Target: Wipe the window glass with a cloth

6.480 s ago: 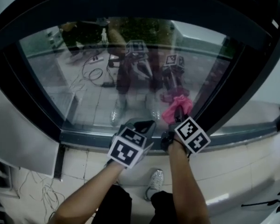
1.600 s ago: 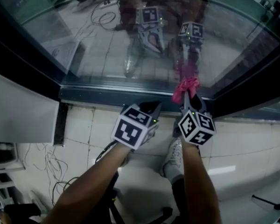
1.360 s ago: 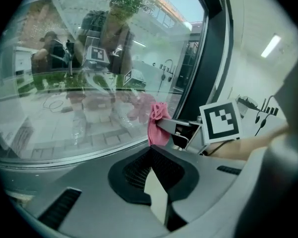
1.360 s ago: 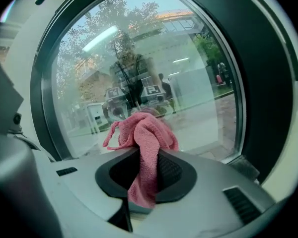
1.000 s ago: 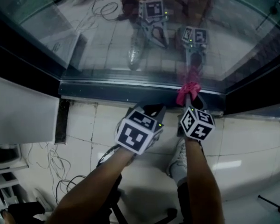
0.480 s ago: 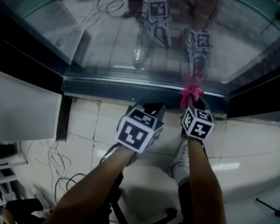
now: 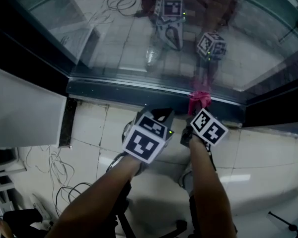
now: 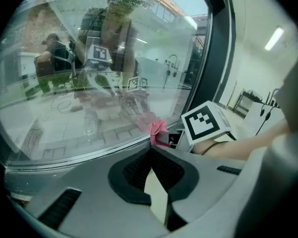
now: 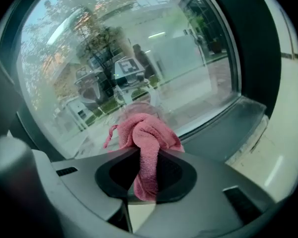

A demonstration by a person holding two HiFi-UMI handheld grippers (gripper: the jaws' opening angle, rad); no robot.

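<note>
The pink cloth (image 7: 199,99) is bunched between the jaws of my right gripper (image 7: 200,109), which is shut on it. The cloth touches the bottom edge of the window glass (image 7: 139,33), where it meets the dark lower frame. In the right gripper view the cloth (image 9: 144,133) hangs down between the jaws of the right gripper (image 9: 148,155), with the glass (image 9: 139,58) just ahead. My left gripper (image 7: 156,115) is shut and empty, held below the frame to the left of the right one. The left gripper view shows the left gripper (image 8: 150,151) with its tips together and the cloth (image 8: 158,129) beyond.
A dark lower frame (image 7: 139,90) runs under the glass, with a pale tiled wall (image 7: 268,148) below it. A white panel (image 7: 25,113) stands at the left, cables (image 7: 54,177) lie on the floor beneath. A dark mullion (image 8: 216,58) rises right of the pane.
The right gripper has carried the cloth down the glass to its bottom edge and has rolled, so its marker cube now faces differently. The left gripper has stayed about where it was.
</note>
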